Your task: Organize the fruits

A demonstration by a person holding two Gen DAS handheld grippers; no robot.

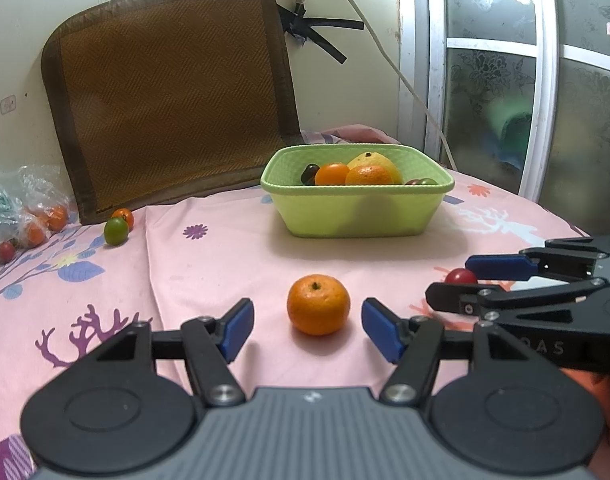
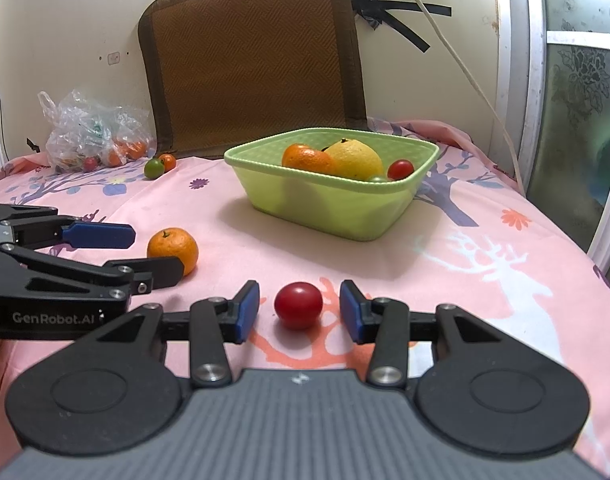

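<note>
On the pink-clothed surface your left gripper brackets the orange and your right gripper the red tomato — both open, untouched — ready for the green basket.

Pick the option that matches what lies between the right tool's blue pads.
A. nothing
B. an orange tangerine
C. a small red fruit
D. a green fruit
C: the small red fruit sits on the pink cloth between the right tool's open pads, untouched.
</note>
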